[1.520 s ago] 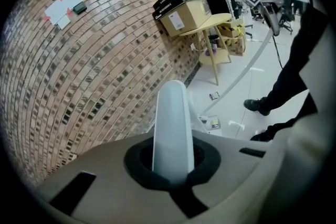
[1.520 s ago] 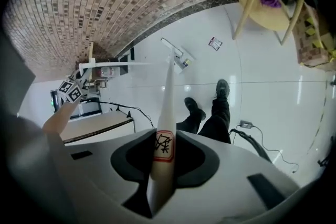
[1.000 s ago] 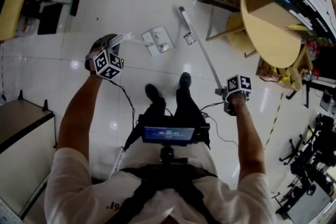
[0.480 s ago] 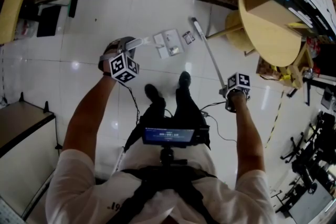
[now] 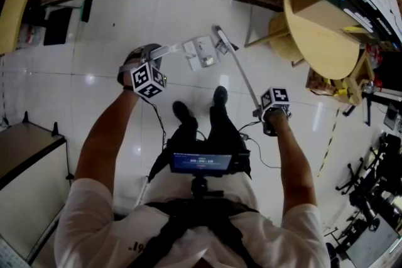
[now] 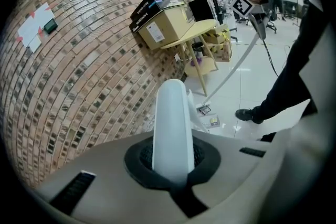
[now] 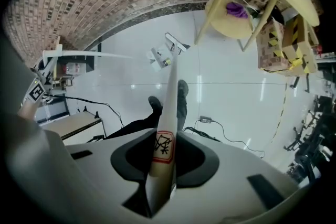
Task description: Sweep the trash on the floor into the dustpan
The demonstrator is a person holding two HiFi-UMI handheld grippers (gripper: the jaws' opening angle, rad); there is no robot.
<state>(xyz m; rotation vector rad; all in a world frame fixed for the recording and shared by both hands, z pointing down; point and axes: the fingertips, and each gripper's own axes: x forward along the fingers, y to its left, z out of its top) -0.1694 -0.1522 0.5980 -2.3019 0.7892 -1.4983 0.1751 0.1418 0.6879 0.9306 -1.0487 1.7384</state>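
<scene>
left gripper (image 5: 146, 56) clamping dustpan handle (image 6: 170, 128), right gripper (image 5: 262, 112) gripping broom (image 7: 169, 86), trash (image 6: 205, 109) lying at 12 o'clock from shoes (image 5: 221, 95)

Head camera steeply downward, tool cameras close along their jaws (wide-angle), all sharing the trash (image 5: 200, 53)

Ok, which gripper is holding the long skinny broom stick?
The right gripper: its jaws are shut on the thin broom handle that slants down to the floor. The left gripper grips the short, fat white dustpan handle instead.
</scene>
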